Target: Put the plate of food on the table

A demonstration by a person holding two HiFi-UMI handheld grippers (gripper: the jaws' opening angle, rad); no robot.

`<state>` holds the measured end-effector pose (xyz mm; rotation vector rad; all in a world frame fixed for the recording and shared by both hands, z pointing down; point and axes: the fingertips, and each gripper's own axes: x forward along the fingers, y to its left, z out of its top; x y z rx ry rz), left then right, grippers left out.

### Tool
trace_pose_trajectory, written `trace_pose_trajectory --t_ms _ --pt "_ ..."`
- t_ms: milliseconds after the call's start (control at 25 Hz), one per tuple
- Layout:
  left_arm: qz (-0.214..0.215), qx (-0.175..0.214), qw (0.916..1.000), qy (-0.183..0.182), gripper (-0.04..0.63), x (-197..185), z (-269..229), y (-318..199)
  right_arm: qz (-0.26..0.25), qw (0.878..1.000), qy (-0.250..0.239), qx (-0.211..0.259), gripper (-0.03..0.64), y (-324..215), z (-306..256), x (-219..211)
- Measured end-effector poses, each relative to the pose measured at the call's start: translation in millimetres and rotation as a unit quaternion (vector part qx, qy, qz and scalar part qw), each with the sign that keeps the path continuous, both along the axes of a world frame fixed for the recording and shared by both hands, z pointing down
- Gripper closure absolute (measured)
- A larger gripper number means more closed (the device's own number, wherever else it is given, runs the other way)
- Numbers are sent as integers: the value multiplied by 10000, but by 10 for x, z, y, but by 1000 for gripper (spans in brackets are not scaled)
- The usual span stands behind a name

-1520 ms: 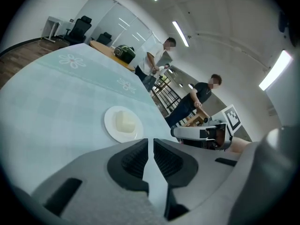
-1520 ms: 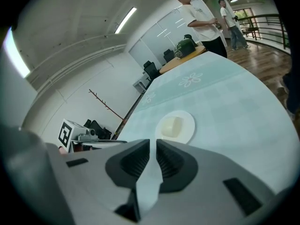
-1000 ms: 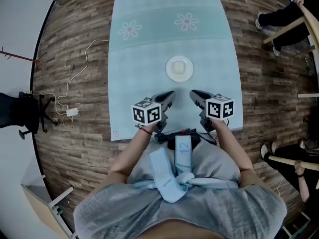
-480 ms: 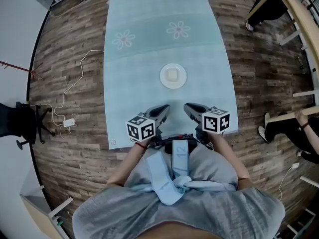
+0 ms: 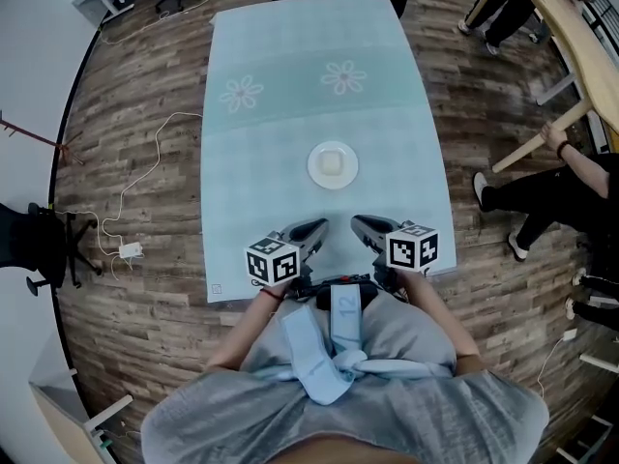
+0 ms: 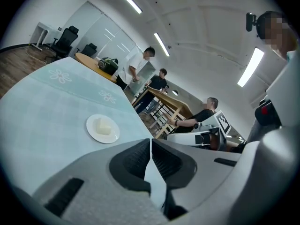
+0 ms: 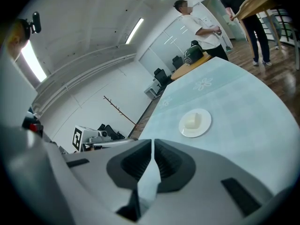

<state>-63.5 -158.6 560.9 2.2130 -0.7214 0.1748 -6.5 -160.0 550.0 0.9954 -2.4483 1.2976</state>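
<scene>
The plate (image 5: 333, 164) sits flat near the middle of the tabletop (image 5: 253, 172), well clear of every edge. On it lies the food (image 5: 333, 161), one pale block at the plate's centre. A light blue cloth (image 5: 406, 153) covers the tabletop, and two flower prints (image 5: 242, 93) lie side by side toward the far edge.

Both grippers are over the near edge, apart from the plate and pointing toward it. The left gripper (image 5: 313, 228) is on the near-left side of the plate and angled inward. In the left gripper view (image 6: 150, 143) its fingers (image 6: 133, 161) are pressed together with only a thin slit between them, and nothing is held. The plate (image 6: 102, 128) and food (image 6: 104, 125) show beyond them to the left.

The right gripper (image 5: 361, 223) mirrors it on the near-right side. In the right gripper view (image 7: 153, 143) its fingers (image 7: 171, 162) are likewise closed on nothing. The plate (image 7: 195, 123) with its block (image 7: 191, 121) lies ahead and to the right. The two gripper tips are near each other but do not touch.

The tabletop stands on a wood floor (image 5: 145, 288), where a white cable (image 5: 145, 158) trails off the left edge. People (image 5: 542, 187) are off the right edge beside a slanted wooden board (image 5: 571, 37).
</scene>
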Motion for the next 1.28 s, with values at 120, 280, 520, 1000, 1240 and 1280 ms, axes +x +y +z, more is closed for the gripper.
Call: trace_pose_trajectory --t_ms 120,280,520,1000,1240,1280 --pt "2 55 10000 -2 566 9 -20 0 -20 10000 10 56 577 -4 -9 -1" --pt "-12 99 9999 7 567 14 -40 -19 -30 9999 67 101 577 -17 -8 12" --pt "-18 46 10000 32 568 21 -37 5 -37 9999 90 115 578 5 -14 31" --pt "-48 -16 10000 47 568 29 -37 10 -112 9998 80 107 578 6 -28 20" --pt "-59 -48 10000 42 567 46 -23 34 -107 9998 93 109 578 13 -16 44" --pt "-63 -55 10000 44 566 47 -19 40 -107 9998 92 104 578 16 -12 47"
